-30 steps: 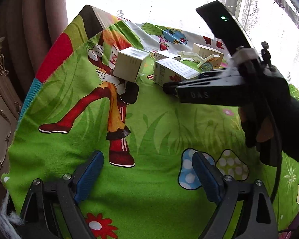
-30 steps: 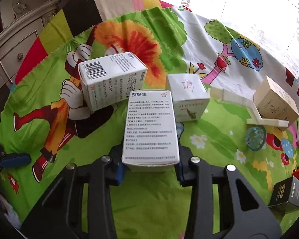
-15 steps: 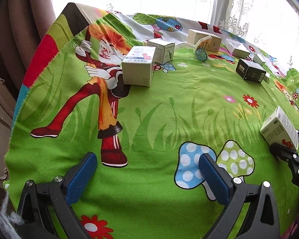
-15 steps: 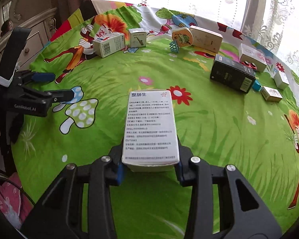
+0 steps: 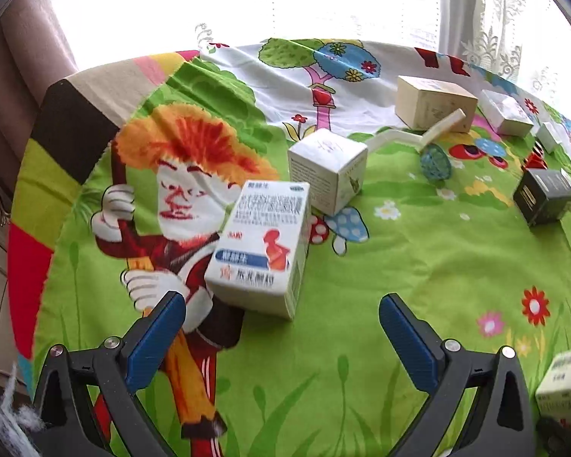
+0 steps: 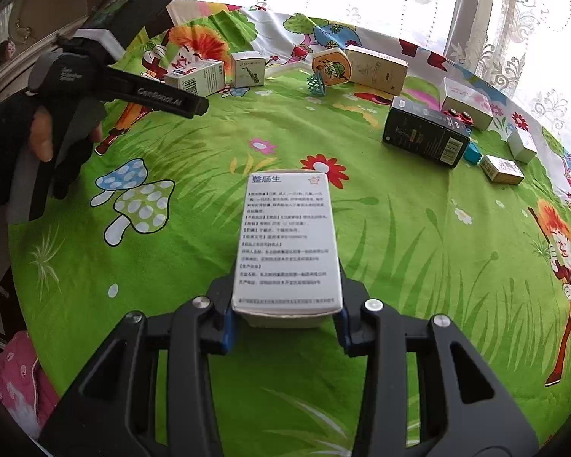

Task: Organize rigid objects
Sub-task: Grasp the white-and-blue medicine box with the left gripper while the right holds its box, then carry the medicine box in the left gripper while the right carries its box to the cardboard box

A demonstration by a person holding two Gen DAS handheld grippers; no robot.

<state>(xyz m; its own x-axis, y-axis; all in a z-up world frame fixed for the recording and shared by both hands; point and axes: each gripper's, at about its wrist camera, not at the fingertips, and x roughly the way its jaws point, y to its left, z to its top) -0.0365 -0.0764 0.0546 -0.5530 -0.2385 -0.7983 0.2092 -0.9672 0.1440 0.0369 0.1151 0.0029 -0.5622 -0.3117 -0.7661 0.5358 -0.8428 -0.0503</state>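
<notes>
The right gripper [image 6: 285, 329] has its jaws closed on a white text box [image 6: 287, 242], held over open green cloth [image 6: 399, 228], well on the near side of the black box [image 6: 424, 137]. The text box's long axis runs straight out along the jaws, away from the camera, its printed face up. To set it down well, I would lower it flat and aligned with its neighbours before releasing. The left gripper [image 5: 281, 337] is fully open and empty, just short of the medicine box [image 5: 262, 249], whose long axis points away toward the white cube [image 5: 327, 169].
</notes>
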